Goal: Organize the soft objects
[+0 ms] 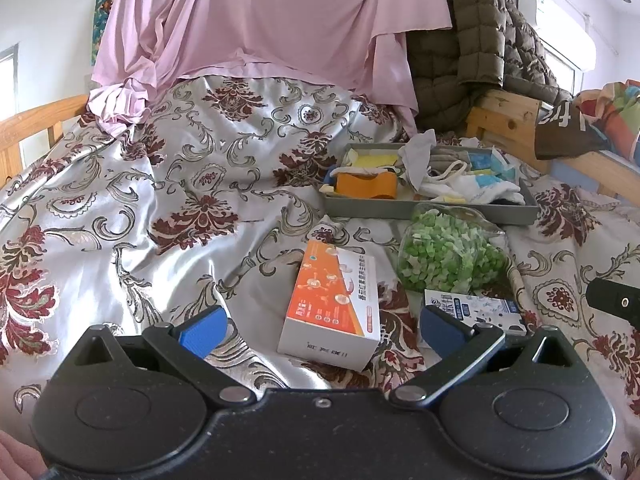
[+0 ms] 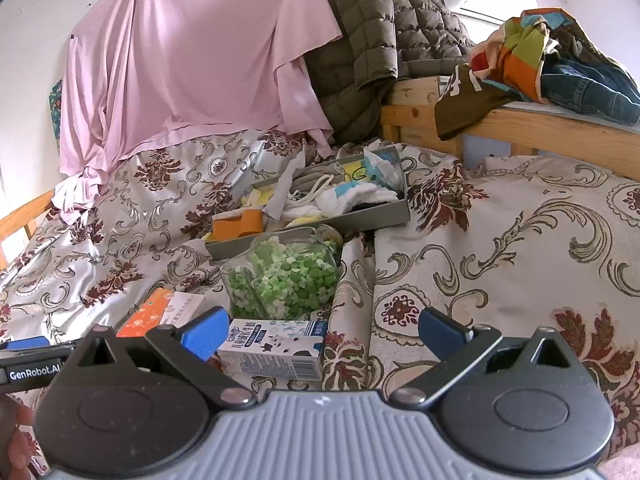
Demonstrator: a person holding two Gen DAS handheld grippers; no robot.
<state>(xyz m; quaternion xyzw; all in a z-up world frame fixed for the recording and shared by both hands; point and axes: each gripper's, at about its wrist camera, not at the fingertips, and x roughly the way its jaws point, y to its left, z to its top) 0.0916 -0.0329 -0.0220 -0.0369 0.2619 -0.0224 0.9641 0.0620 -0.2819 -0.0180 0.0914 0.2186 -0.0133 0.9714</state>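
Soft cloths, socks and sponges (image 1: pixel 436 176) lie heaped in the grey tray (image 1: pixel 432 209) on the bed (image 1: pixel 160 184), with a jar of green bits (image 1: pixel 448 256), an orange box (image 1: pixel 334 300) and a milk carton (image 2: pixel 276 346) just in front. Both the left gripper (image 1: pixel 320 332) and right gripper (image 2: pixel 320 332) hover empty, fingers apart. That fits either sorting underway or finished; no grasp is settled.

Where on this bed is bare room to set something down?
Free: the quilt left of the orange box, up to the pink sheet, and the quilt right of the jar. Crowded: tray, jar and milk carton cluster together.
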